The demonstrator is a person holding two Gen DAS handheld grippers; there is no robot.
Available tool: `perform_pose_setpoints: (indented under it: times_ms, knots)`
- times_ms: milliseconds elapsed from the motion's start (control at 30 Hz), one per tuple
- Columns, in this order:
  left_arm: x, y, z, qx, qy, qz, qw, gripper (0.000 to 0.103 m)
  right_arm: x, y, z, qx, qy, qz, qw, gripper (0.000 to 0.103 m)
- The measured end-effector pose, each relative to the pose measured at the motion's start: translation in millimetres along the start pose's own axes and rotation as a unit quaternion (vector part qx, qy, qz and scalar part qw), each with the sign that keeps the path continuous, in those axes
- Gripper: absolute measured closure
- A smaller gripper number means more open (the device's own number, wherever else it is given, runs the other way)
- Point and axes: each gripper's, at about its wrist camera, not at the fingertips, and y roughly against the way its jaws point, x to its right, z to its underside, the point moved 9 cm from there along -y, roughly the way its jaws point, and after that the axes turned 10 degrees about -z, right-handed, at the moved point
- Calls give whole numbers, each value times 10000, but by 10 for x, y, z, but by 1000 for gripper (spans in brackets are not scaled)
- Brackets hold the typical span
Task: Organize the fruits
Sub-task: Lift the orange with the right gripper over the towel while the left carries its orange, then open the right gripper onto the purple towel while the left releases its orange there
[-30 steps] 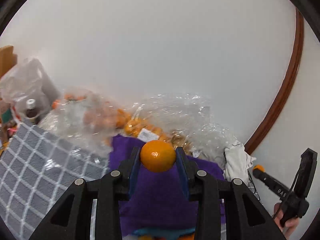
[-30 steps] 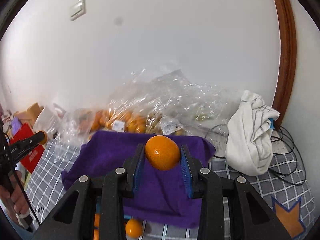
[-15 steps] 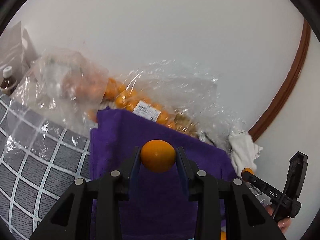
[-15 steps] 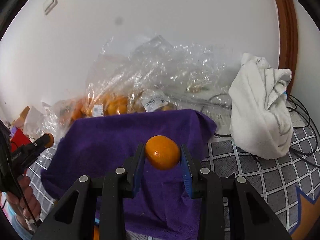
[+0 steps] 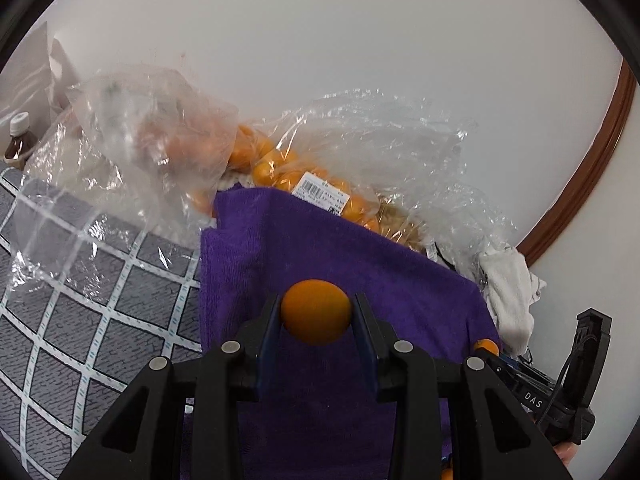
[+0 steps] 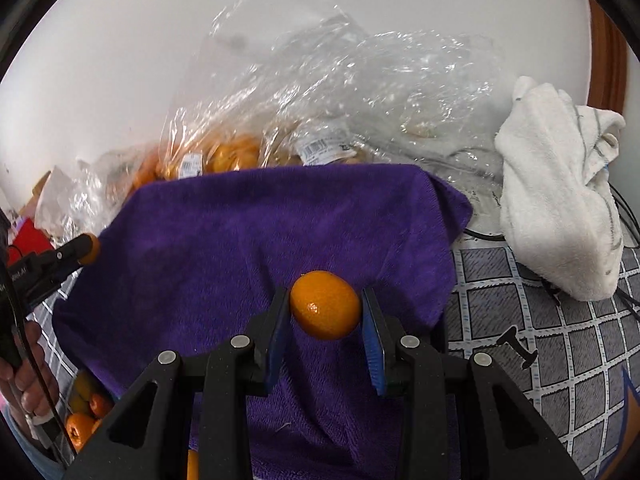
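Two tangerines in play, one in each gripper. On my left gripper [image 5: 316,312], the blue pads are clamped narrow on a smooth tangerine [image 5: 316,311], held above the purple towel [image 5: 320,248] with the grey checked tablecloth [image 5: 100,272] off to the left. Far behind, I see clear bags of fruit [image 5: 280,168] against the wall. Over to my right gripper [image 6: 325,306]: same story, pads pinching a glossy tangerine [image 6: 325,305] above the near part of the towel, white cloth [image 6: 560,200] bunched far right. Loose fruit [image 6: 86,412] sits near left, beneath the towel's edge.
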Motion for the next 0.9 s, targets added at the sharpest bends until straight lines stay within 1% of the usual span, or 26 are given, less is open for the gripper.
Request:
perform_pose_setpoints:
  times_ms: [233,433,500,567,667,767,900]
  knots:
    - [25,-58,79,-150,-291,-435,9985,70,4,-50,35,-93,23,97,9999,68]
    - [38,-109,134,-151,-547,-676,9961,70,-25,-50,42,-76,90,79,9999,67]
    - [53,-116,148,-159,-617,-723,9953,69,-27,-12,34,-4,103,52,9999,64]
    - [71,-125,162,-197,-654,-732,9950,69,-11,29,10,97,88,91,9999,58]
    - [99,-141,180,-208,-713,-769,9943,69,35,106,-29,257,-8,94,9996,53]
    - [112,-161,200,-164,-861,-936,9917,69,102,179,-65,431,-143,140,9989,50]
    - [134,-184,221,-125,-1025,-1073,9889,69,178,213,-76,500,-297,220,9981,50]
